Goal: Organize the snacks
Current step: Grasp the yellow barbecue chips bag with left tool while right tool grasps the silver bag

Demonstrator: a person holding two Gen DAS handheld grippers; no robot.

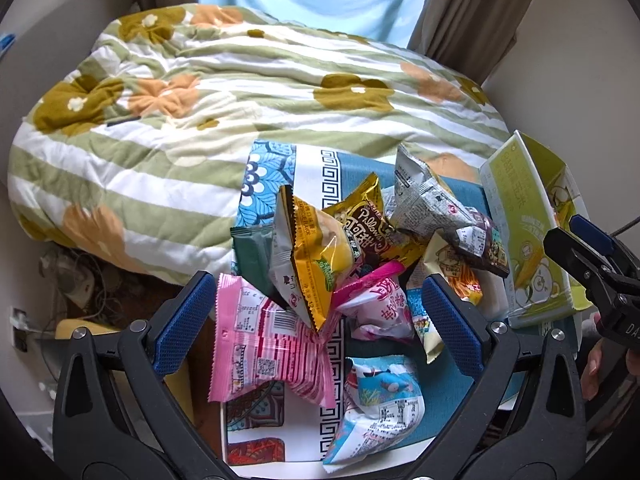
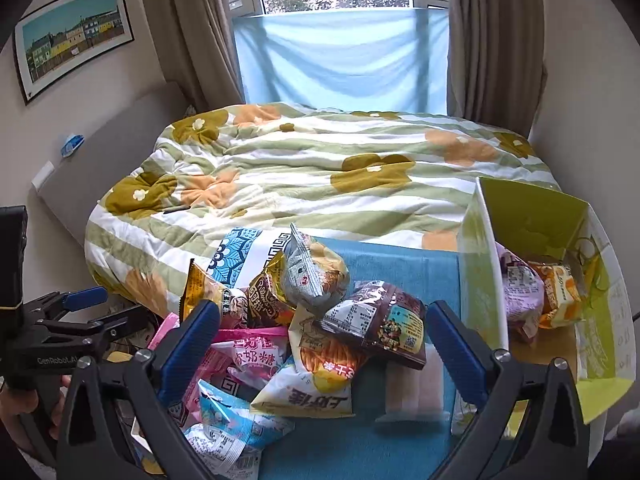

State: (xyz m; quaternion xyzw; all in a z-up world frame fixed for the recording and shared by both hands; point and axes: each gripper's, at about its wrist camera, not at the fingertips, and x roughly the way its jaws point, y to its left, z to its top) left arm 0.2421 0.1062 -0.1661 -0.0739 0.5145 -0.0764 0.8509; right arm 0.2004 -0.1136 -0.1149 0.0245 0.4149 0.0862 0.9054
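Holding two snack packets [image 2: 538, 294]: green box [image 2: 532, 216]; left tool [image 1: 316, 320], right tool [image 2: 322, 344] spread.

- Right gripper [image 2: 322, 334] open wide over snack pile [image 2: 304, 336], holding nothing.
- Dark brown packet [image 2: 378, 322] topmost, lying on yellow chip bag [image 2: 316, 376].
- Green carton [image 2: 560, 292] beside pile on the right, containing purple packet [image 2: 520, 292] and orange packet [image 2: 560, 294].
- Left gripper [image 2: 86, 306] at left edge, apart from pile; opening not discernible.
- Floral quilt [image 2: 320, 172] behind.

Bed's floral quilt [image 2: 320, 184], blue patterned board [image 2: 400, 272], snack packets [image 2: 340, 320], green box [image 2: 532, 220]
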